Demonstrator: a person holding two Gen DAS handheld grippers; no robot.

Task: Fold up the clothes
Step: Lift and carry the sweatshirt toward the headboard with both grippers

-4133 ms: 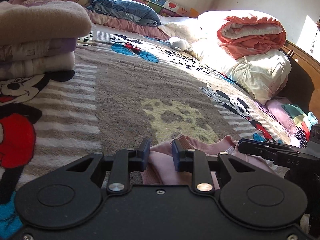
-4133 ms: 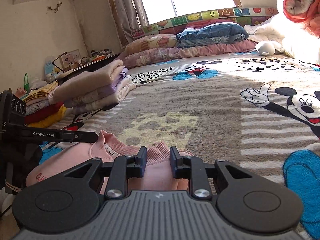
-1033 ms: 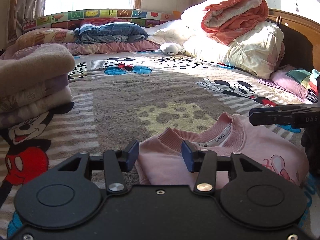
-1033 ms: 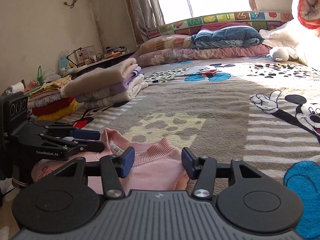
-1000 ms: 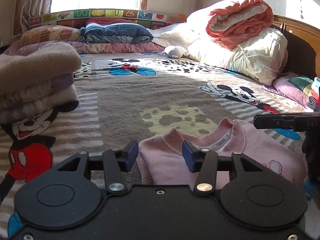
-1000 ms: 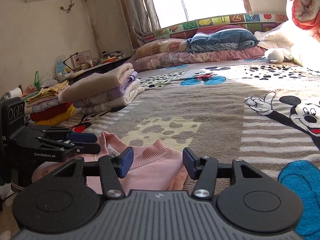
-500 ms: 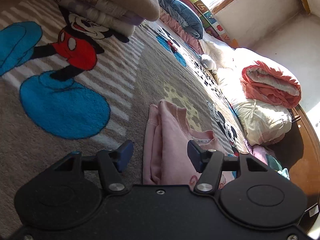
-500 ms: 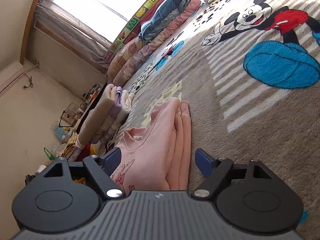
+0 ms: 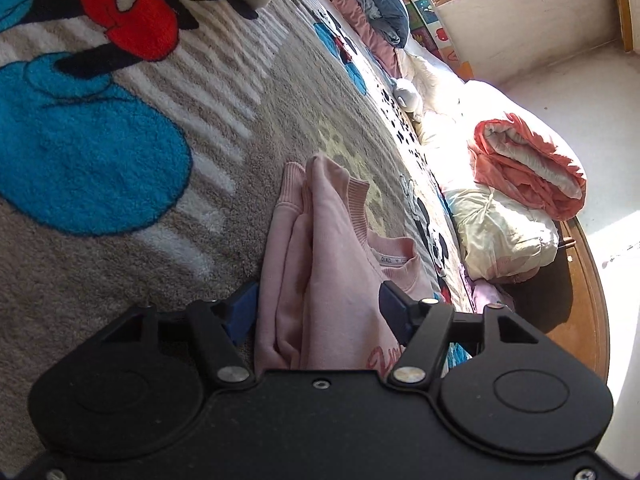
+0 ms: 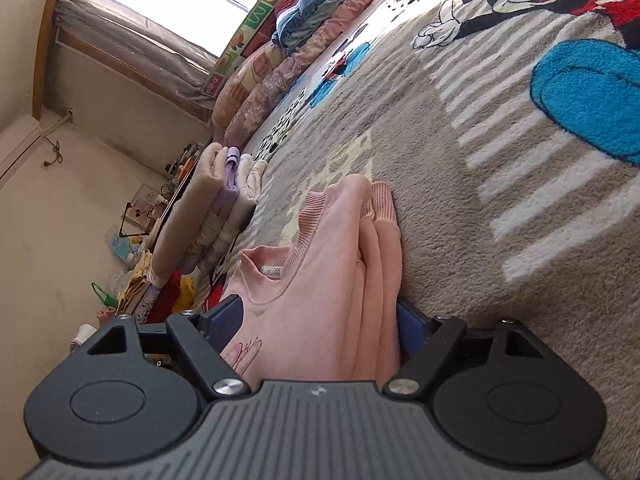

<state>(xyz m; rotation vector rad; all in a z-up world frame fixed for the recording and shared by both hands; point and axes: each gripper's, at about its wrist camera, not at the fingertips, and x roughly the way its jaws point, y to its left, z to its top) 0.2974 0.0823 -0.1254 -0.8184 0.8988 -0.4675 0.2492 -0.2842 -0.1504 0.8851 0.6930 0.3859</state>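
One folded pink sweatshirt (image 9: 320,272) lies on the cartoon-mouse blanket (image 9: 120,152) of the bed, nearest both cameras, and each of the two grippers straddles one end of it. In the left wrist view the left gripper (image 9: 316,312) has its jaws set fairly wide around the stacked folds; they have just narrowed slightly, and whether the blue pads actually press the cloth cannot be told. In the right wrist view the right gripper (image 10: 320,320) stands with its jaws wider, having opened over the last moment, the sweatshirt (image 10: 320,280) between them; the right pad sits against the folded edge, the left pad beside the printed chest, and contact is unclear. The garment's lower part is hidden behind both gripper bodies, and its red script print is cut off. Farther off, one pile of folded clothes (image 10: 212,216) shows about three layers, with more folded items beyond it too small to count. Across the bed sit one rolled orange quilt (image 9: 528,168) on a white duvet (image 9: 500,236), and at the head a row of pillows (image 10: 296,40), partly overexposed.
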